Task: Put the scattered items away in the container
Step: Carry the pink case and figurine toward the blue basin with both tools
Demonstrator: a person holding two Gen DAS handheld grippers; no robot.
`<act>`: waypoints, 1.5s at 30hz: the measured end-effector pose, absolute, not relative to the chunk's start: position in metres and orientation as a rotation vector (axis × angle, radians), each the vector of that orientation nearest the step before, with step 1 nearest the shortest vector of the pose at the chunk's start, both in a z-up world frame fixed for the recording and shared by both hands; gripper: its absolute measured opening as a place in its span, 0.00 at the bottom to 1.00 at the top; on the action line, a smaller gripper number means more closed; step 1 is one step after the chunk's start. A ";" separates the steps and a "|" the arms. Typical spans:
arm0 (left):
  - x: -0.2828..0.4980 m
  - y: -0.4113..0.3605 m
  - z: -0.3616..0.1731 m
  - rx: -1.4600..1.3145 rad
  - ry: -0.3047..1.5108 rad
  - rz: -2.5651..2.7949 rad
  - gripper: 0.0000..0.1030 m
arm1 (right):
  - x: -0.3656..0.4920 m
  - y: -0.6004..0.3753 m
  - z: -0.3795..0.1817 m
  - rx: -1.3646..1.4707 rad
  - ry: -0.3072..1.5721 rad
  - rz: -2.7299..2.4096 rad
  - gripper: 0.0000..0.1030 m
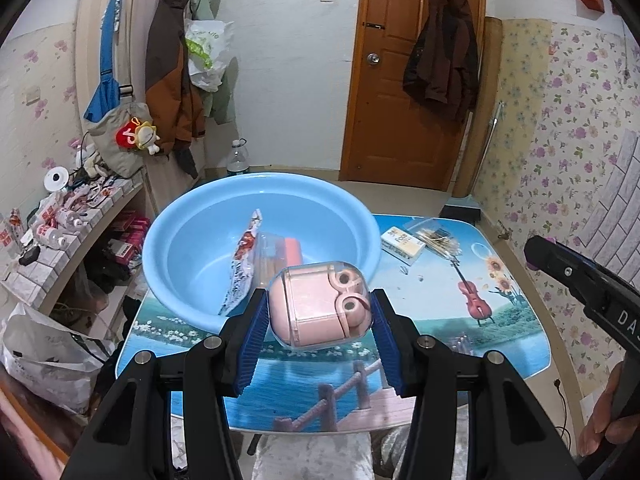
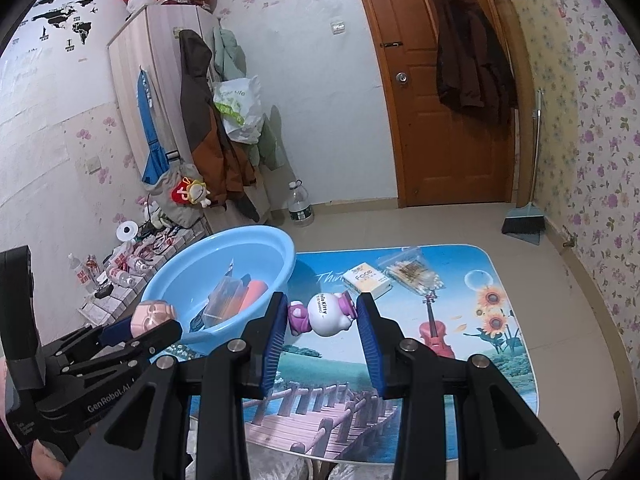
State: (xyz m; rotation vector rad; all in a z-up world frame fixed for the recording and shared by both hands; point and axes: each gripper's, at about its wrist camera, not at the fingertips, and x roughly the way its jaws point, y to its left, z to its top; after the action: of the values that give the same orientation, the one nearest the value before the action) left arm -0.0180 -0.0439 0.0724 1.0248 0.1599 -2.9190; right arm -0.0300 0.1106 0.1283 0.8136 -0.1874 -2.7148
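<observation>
Claws on both sides were busy, each one pinching a toy. The left claw (image 1: 320,316) held a pink toy (image 1: 320,306) in a clear shell, with its blue pads pressed on the toy's two sides. The toy sat just in front of the near rim of the blue tub (image 1: 168,240), above the table (image 1: 500,344) and not yet over the tub. The right claw (image 2: 322,320) held a white cat toy (image 2: 325,314) with pink and purple bits. That toy lay sideways between the pads, touching both. It hung over the table, just to the right of the tub.

Some tidying looked done already. Inside the tub lay a shiny snack packet (image 1: 242,264), a clear box (image 1: 270,254) and something orange-red (image 1: 291,249). What the orange-red thing was could not be told.

Some was still left. The two toys in the claws still had to go in. Farther out on the table, beyond the right claw, lay a small white pack of tissues (image 2: 366,279), with a clear bag of little sticks (image 2: 416,274) just beside it on the right. Both were well apart from the tub.

My guess was that the job was about half done: three things were in, two toys were held close to the tub, and two things waited on the table.
</observation>
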 end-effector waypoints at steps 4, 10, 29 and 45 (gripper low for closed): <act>-0.021 -0.050 0.069 1.034 0.167 -2.908 0.47 | -0.036 0.104 0.124 0.823 -0.182 -2.704 0.36; -0.026 -0.063 0.065 1.043 0.173 -2.891 0.47 | -0.046 0.090 0.116 0.848 -0.167 -2.683 0.36; -0.052 -0.110 0.044 1.063 0.211 -2.819 0.47 | -0.087 0.032 0.085 0.907 -0.128 -2.592 0.36; -0.078 -0.132 0.035 1.053 0.203 -2.808 0.47 | -0.115 -0.004 0.080 0.887 -0.081 -2.574 0.36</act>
State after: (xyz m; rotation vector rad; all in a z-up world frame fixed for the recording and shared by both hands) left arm -0.0777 -0.1319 0.0349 1.0525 0.2026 -2.8078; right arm -0.1153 -0.0040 0.0797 0.8868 -0.0810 -2.5744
